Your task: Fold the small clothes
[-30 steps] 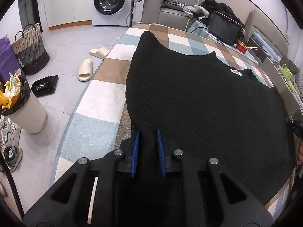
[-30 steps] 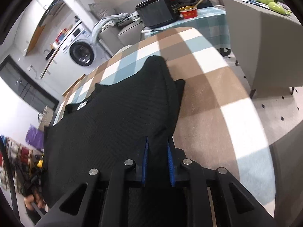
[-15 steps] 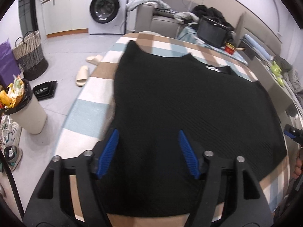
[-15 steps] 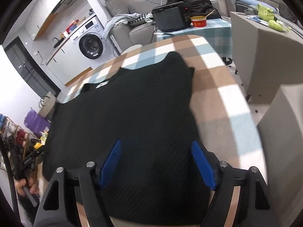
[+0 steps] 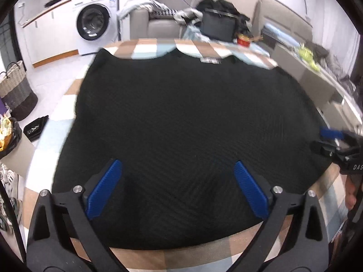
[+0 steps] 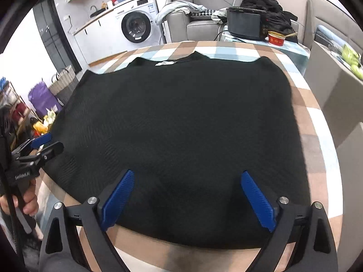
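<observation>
Left wrist view: left gripper (image 5: pixel 177 189) is opening, nothing pinched; right gripper (image 6: pixel 187 199) likewise, above the hem. Sweater (image 6: pixel 181 131) lies flat on the table (image 6: pixel 317 122), apparently smoothed though blurred. Spreading looks done; next, pinch an edge to fold.

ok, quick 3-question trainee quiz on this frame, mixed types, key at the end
1. True or false: the black garment lies spread flat on the checked tablecloth.
2. The left gripper holds: A) the garment's hem B) nothing C) a slipper.
3. Which appliance stands in the back left of both views?

Key:
1. True.
2. B; its jaws are opening, pads off the cloth. The right gripper is the same.
3. The washing machine.
</observation>
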Tool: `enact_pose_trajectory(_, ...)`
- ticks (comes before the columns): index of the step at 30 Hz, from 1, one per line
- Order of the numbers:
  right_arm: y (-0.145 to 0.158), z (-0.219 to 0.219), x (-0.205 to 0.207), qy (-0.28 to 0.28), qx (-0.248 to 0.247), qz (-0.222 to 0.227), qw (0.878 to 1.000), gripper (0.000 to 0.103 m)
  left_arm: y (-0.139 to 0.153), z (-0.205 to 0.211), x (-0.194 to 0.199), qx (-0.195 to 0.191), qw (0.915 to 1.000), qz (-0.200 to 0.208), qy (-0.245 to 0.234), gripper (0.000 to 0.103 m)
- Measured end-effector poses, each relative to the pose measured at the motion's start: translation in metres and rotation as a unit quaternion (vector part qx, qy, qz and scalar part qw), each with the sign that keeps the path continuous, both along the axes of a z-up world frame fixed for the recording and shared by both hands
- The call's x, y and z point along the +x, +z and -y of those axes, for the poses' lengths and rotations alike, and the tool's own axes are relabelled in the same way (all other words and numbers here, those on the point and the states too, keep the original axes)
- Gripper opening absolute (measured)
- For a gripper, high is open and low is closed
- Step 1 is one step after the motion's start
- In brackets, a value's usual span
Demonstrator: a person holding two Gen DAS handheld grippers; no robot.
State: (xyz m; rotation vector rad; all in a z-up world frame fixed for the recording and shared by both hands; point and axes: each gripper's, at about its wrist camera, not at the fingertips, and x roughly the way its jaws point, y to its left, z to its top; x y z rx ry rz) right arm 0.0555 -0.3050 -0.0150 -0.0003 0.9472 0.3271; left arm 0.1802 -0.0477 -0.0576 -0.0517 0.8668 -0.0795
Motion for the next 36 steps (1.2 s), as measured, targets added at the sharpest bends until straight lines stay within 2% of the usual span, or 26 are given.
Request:
enact_pose_trajectory(3,-0.005,-0.018,0.002,0.021,0.001,-0.002,1.000,0.097,-0.012,-0.001,0.005,0.015,0.9997,-0.017,0.007,0.099)
enact_pose_trajectory(5,-0.012,-0.031,0.006,0.041,-0.001,-0.014,0.999,0.097,-0.017,-0.004,0.005,0.009,0.9998,-0.020,0.003,0.099)
enact_pose_trajectory(9,-0.022,-0.046,0.009,0.061,-0.041,-0.007,0.997,0.097,-0.019,-0.004,0.001,0.025,0.9995,-0.020,-0.003,0.099)
enact_pose_trajectory(13,-0.026,-0.045,0.008,0.077,-0.075,0.003,0.994,0.097,-0.022,-0.007,0.003,0.018,0.9995,-0.023,-0.006,0.101)
enact_pose_trajectory(21,-0.024,0.025,0.000,0.013,-0.087,-0.005,0.996,0.097,-0.022,-0.007,0.006,0.021,0.9994,-0.025,-0.009,0.102)
enact_pose_trajectory(24,-0.024,0.043,-0.006,-0.006,-0.104,-0.005,0.995,0.097,-0.023,-0.006,0.007,0.025,0.9993,-0.026,-0.009,0.102)
enact_pose_trajectory(27,-0.024,0.056,-0.012,-0.021,-0.098,-0.009,0.995,0.097,-0.024,-0.006,0.009,0.027,0.9993,-0.026,-0.009,0.102)
enact_pose_trajectory(30,-0.021,0.052,-0.014,-0.029,-0.099,-0.007,0.995,0.097,-0.023,-0.005,0.008,0.025,0.9994,-0.024,-0.010,0.102)
enact_pose_trajectory(33,-0.014,0.038,-0.020,-0.012,-0.096,0.005,0.995,0.098,-0.020,-0.005,0.004,0.022,0.9996,-0.013,-0.010,0.101)
enact_pose_trajectory(36,-0.009,0.022,-0.019,0.005,-0.078,0.013,0.997,0.098,-0.016,0.003,-0.002,0.014,0.9993,-0.009,-0.032,0.101)
